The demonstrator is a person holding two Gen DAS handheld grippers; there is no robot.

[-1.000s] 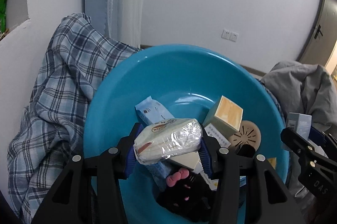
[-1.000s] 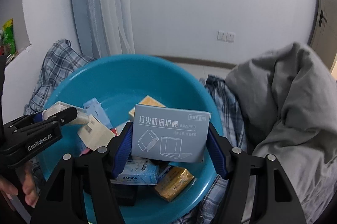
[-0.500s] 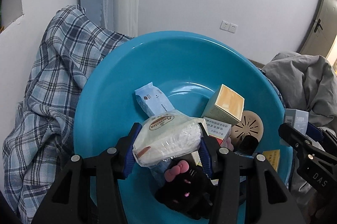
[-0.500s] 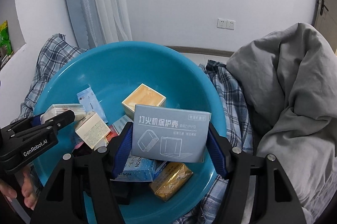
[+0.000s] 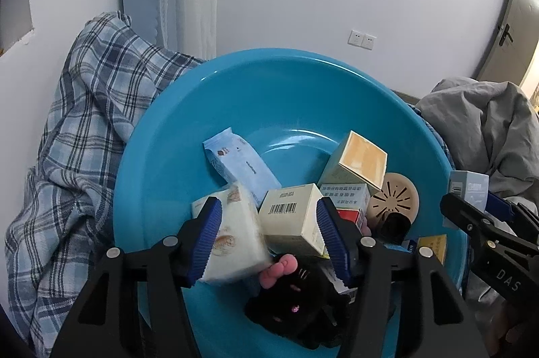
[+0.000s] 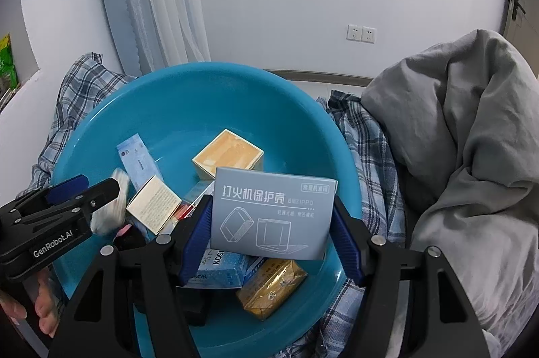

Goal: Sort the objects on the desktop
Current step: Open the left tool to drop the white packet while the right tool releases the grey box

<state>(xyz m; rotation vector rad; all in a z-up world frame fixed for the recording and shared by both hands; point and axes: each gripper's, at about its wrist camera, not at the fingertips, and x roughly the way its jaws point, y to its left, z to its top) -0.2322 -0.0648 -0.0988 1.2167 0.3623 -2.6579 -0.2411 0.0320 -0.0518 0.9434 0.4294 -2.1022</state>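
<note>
Over the blue basin (image 5: 168,128) my left gripper (image 5: 267,209) has its jaws opening. The white wrapped snack packet (image 5: 232,236) lies loose among the basin's contents; it leans on the left pad and the right pad is off it. A cream barcode box (image 5: 291,216) sits under the gap. My right gripper (image 6: 271,206) is shut on a grey-blue lighter-case box (image 6: 273,209), held above the basin (image 6: 188,78). In the right wrist view the left gripper (image 6: 84,189) shows at the left, with the packet (image 6: 111,206) blurred beside it.
The basin also holds a tan-topped box (image 5: 357,162), a light blue packet (image 5: 239,162), a beige round vent disc (image 5: 394,199), a black plush with a pink bow (image 5: 293,300) and a gold packet (image 6: 273,287). Plaid cloth (image 5: 74,155) lies left, a grey quilt (image 6: 454,155) right.
The left jaws have spread and the snack packet has dropped out of their grip into the basin. The right gripper keeps the grey-blue box and has barely moved.
</note>
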